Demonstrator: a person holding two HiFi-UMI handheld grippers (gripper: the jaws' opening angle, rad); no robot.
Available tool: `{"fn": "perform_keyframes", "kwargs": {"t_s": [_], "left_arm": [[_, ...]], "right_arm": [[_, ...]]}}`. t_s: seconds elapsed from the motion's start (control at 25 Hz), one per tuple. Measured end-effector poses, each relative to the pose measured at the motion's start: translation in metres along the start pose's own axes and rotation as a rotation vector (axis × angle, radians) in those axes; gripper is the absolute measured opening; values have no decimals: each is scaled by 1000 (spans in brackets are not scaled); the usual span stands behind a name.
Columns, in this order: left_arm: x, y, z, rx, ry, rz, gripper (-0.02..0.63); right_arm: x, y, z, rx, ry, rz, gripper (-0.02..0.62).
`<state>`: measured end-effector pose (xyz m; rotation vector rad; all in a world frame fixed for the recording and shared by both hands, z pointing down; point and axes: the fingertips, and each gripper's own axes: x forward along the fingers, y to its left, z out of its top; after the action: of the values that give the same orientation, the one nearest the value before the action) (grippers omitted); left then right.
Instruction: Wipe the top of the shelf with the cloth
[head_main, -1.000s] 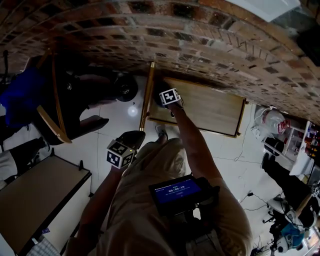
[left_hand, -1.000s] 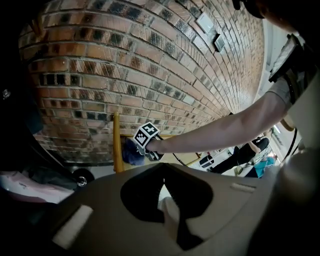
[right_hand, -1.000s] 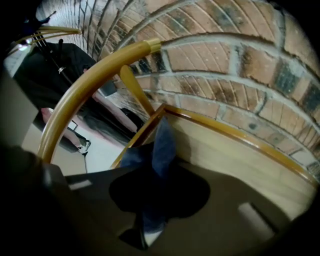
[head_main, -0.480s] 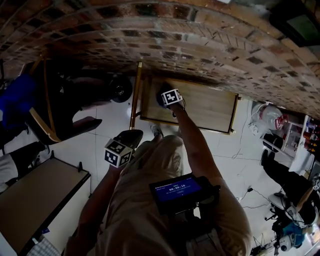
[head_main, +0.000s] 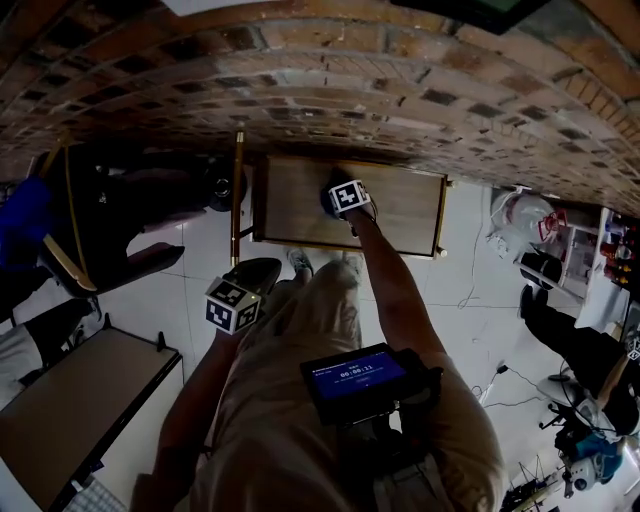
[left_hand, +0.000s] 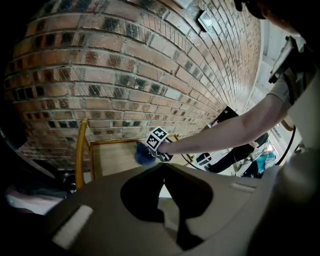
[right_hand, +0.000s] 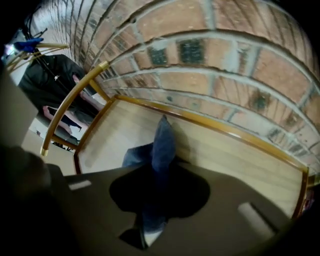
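Cloth (right_hand: 162, 142) on the shelf (right_hand: 240, 160) top
Your right gripper (right_hand: 150, 220) clamps the cloth mid-shelf; left gripper (left_hand: 162, 200) hangs closed, empty. Rail (right_hand: 225, 132) at 12 o'clock could snag the cloth loose.

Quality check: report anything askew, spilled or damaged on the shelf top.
Nothing stands out. The shelf top shows no spill or damage; the cloth sits bunched in the right gripper, pressed on the wood.
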<state>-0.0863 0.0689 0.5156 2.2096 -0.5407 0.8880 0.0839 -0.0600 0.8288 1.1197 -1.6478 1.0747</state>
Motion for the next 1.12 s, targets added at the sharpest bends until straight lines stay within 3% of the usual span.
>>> {"fn": "perform_keyframes", "kwargs": {"t_s": [0.2, 0.36, 0.68, 0.92, 1.12], "left_arm": [[25, -27, 16, 13, 14, -8, 0], [41, -45, 30, 25, 15, -14, 0], [64, -71, 44, 45, 29, -20, 0], [69, -84, 53, 45, 35, -12, 0], [72, -88, 52, 50, 38, -13, 0]], "right_arm": [[-14, -47, -24, 18, -8, -5, 63], [-29, -90, -51, 49, 38, -59, 62], [-44, -136, -70, 71, -15, -34, 62], [-54, -168, -89, 93, -9, -64, 61], [-69, -201, -117, 115, 61, -151, 62]]}}
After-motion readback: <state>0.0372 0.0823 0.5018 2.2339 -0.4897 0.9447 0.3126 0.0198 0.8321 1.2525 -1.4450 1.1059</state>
